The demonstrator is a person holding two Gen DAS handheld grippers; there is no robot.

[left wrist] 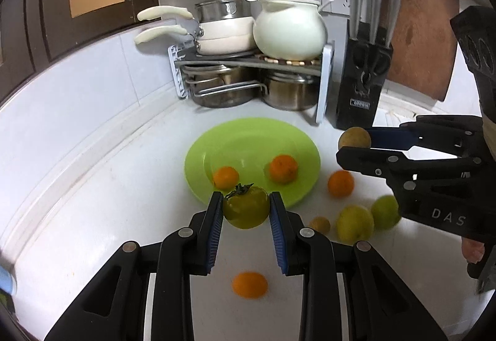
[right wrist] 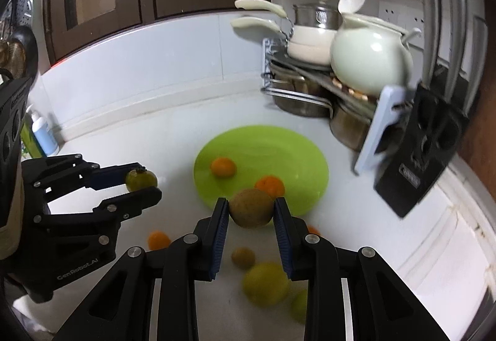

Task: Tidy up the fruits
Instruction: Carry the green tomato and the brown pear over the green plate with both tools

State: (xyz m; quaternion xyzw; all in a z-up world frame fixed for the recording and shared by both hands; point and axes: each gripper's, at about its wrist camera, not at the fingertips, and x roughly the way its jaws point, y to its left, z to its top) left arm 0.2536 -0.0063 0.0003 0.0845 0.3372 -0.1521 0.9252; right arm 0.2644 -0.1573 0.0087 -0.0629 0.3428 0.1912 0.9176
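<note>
Left gripper: clamped on a green tomato, its blue pads pressed against the fruit's two sides; fruit held above the worktop, just short of the plate's near rim.
Right gripper: closed around a brown round fruit, pads touching both sides; held in the air over the plate's near edge.
Green plate: lay on the worktop toward the back corner, in front of the pot rack; two oranges rested in it, apart from each other.
Loose fruit on the worktop: one orange just beside the plate's right rim; a yellow-green fruit, a green fruit and a small brown fruit clustered together nearer the front; another orange alone, below the left gripper.
Back corner: rack carrying cream pans and a white pot, steel pots beneath.
Knife block: stood right of the rack, against the back wall.
Cutting board: leaned on the wall behind the block.
</note>
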